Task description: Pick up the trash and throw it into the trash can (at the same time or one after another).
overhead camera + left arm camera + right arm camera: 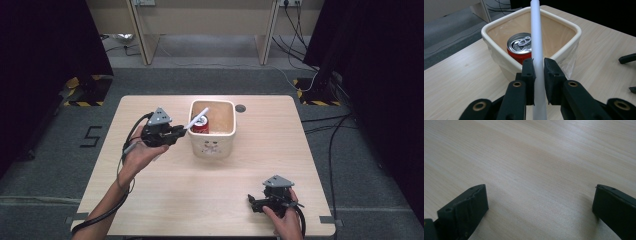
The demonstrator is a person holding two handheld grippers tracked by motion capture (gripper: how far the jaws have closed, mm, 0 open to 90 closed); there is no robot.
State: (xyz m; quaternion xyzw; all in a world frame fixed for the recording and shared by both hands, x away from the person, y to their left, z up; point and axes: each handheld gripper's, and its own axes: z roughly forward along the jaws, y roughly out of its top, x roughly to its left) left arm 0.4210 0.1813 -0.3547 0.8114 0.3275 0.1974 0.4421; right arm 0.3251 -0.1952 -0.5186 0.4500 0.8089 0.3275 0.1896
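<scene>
Two claws work at a pale wooden desk (165,200). The left claw (183,131) is clamped on a white straw (198,119), its pads pressing the straw from both sides in the left gripper view; the straw (537,45) rises between them and slants over the rim of a cream, square-mouthed tub (213,149). In the high view the straw's far end hangs above the tub's opening, over a red drink can (201,126) that stands upright inside, near the tub's left wall. The can's silver top and pull tab (520,43) show plainly; no brand can be read on its red side. The tub's front carries a small dark print, too small to make out, and a clear liner clings along its walls. On the grey floor left of the desk a dark mark shaped like a 5 (92,136) is laid down.

The right claw (252,203) rests low near the desk's front right edge, its jaws standing wide apart over bare wood with nothing between them. The tub sits toward the back middle of the desk, well apart from that claw, with open wood all around and a small dark round hole (240,108) just behind its right corner.
</scene>
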